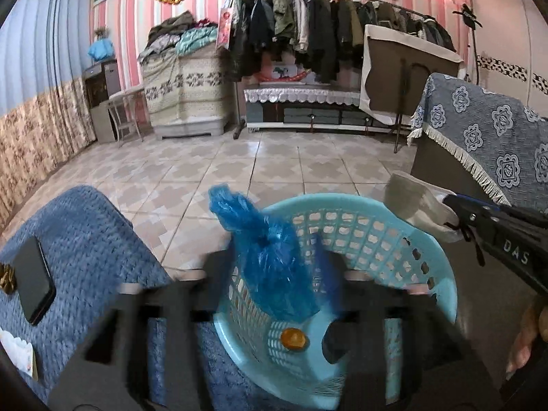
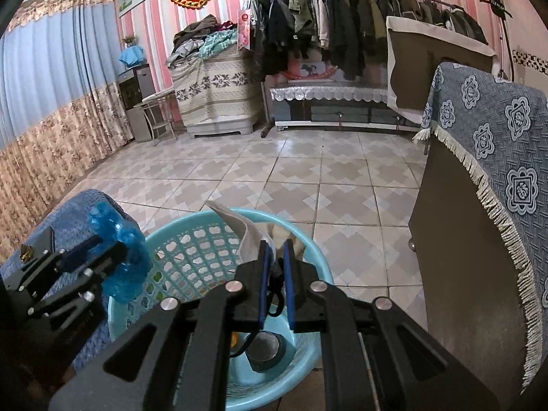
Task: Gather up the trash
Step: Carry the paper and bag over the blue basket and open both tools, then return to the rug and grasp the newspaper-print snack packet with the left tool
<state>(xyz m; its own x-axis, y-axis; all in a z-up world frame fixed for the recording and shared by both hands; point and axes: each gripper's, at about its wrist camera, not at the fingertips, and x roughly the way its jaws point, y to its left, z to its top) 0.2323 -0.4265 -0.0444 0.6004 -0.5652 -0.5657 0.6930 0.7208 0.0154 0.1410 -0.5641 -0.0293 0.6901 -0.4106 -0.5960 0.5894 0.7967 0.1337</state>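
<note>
basket (image 2: 178, 250) mouth open, cabinet (image 2: 455, 239) right

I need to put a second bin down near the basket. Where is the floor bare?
Bare tiled floor lies beyond the blue basket, between the curtain and the cloth-covered cabinet. It is crowded at the basket: the left gripper holds a blue bag, and the right gripper holds paper.
</note>
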